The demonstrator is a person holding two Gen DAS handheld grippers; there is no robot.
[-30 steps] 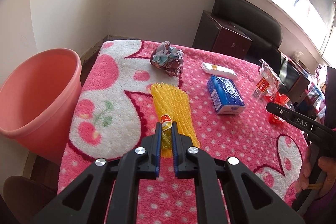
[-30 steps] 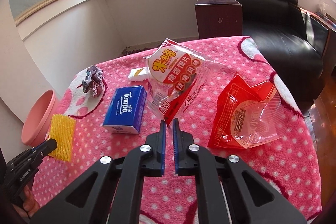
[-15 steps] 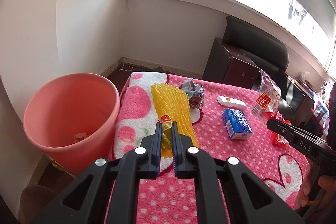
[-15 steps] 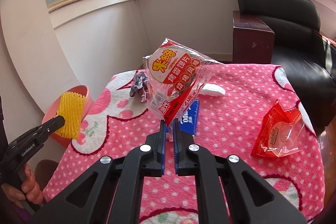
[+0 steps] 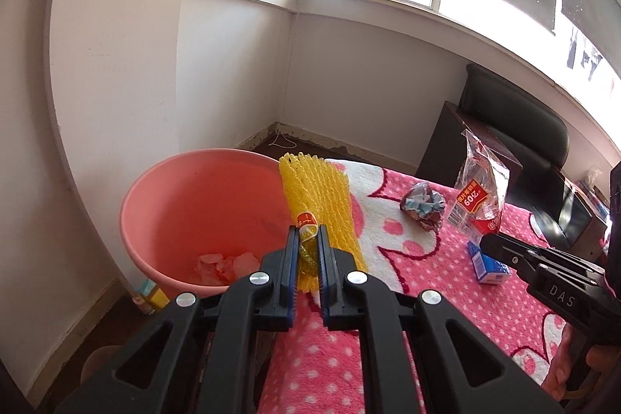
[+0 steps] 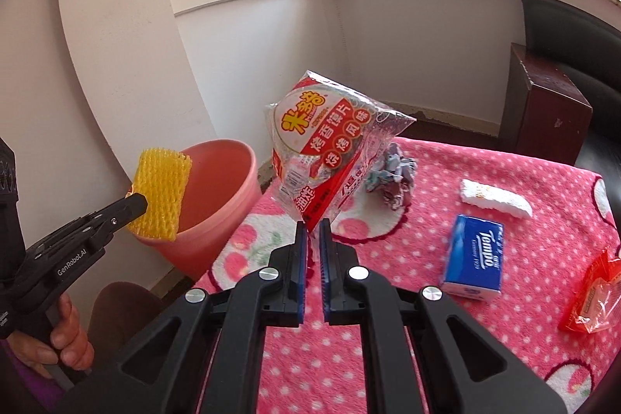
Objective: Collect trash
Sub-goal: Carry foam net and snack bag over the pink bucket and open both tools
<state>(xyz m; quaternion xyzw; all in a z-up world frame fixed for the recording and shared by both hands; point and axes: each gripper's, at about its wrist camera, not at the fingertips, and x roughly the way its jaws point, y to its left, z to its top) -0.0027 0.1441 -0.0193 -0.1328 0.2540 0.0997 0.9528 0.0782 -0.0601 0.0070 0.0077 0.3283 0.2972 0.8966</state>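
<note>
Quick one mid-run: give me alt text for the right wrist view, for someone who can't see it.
The right tool pinches a clear snack bag with red and yellow print, lifted above a pink polka-dot blanket. At left, the left tool holds a yellow foam net at the rim of a pink bucket. A blue Tempo tissue pack lies on the blanket.

Your left gripper [image 5: 308, 233] pinched the yellow foam mesh sleeve [image 5: 316, 193] beside the round pink plastic bin [image 5: 163, 189], above the pink polka-dot blanket [image 5: 446, 297].

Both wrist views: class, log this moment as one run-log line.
left gripper: shut on yellow foam net | right gripper: shut on snack bag | pink bucket: beside table, some trash inside
</note>
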